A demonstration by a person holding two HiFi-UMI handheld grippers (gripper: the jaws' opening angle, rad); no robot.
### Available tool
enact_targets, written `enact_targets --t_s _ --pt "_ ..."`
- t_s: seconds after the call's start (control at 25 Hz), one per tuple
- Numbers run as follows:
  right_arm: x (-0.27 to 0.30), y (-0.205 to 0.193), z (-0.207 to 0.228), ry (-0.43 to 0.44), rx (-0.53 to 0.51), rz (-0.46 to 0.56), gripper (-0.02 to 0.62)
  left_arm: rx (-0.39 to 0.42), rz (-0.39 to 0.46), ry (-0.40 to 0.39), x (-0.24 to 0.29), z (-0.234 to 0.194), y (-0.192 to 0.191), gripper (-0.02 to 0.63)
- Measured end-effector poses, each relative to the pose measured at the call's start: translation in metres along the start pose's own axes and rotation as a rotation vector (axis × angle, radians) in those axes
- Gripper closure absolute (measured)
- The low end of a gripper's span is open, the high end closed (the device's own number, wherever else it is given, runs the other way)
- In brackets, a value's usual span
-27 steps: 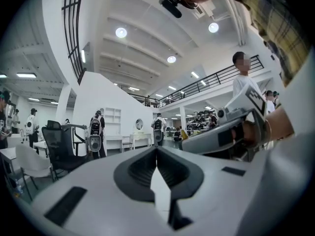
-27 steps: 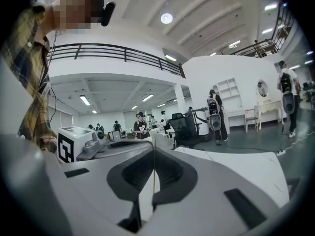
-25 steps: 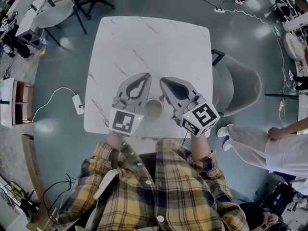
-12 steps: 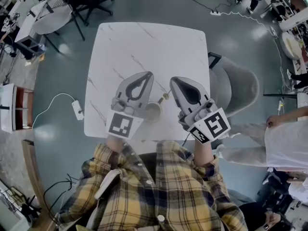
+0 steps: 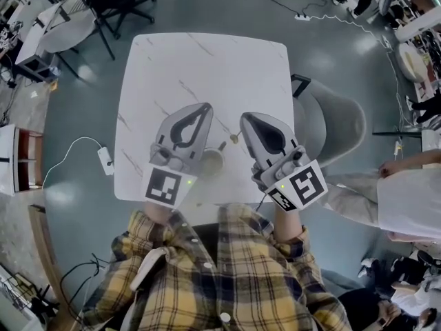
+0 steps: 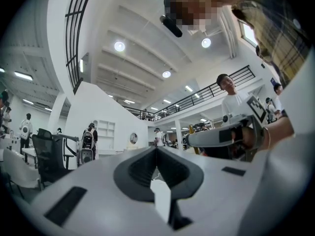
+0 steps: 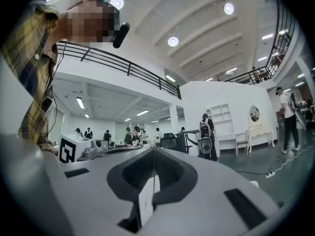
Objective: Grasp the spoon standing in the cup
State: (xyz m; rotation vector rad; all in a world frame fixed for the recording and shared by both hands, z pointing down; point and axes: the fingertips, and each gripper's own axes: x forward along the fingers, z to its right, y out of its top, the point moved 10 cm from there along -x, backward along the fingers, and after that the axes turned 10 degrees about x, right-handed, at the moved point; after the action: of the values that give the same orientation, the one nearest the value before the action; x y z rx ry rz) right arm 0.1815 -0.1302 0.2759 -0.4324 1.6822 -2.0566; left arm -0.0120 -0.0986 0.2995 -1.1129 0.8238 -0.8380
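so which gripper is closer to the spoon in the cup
Right. The right gripper sits just to the right of the spoon, by its raised end. The left gripper is on the far side of the cup, farther from the spoon.

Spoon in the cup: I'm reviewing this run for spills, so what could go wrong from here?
1. The right gripper has its jaws together close beside the spoon; unless they open first, it may just push the leaning handle aside.
2. The cup sits between the right gripper and the left gripper, toward the near edge of the table; a knock from either could tip or slide it.
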Motion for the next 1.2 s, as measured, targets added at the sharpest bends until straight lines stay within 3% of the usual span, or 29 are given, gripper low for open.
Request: enact_targets --t_s 0.28,0.48,1.2 --pt "-0.0001 0.0051 -0.0015 0.011 0.001 -0.007 0.578 0.036 -0.03 -0.024 0.0018 0.0018 0.0032 0.587" --pt "-0.0021 0.0019 0.0008 0.006 0.0 -0.007 0.578 -0.004 -0.035 -0.024 0.0046 0.006 -0.0006 0.587" --pt "-0.0046 0.0003 -0.0019 -0.004 0.009 -0.01 0.578 -0.002 -0.031 -0.033 0.003 0.0073 -0.0007 0.588"
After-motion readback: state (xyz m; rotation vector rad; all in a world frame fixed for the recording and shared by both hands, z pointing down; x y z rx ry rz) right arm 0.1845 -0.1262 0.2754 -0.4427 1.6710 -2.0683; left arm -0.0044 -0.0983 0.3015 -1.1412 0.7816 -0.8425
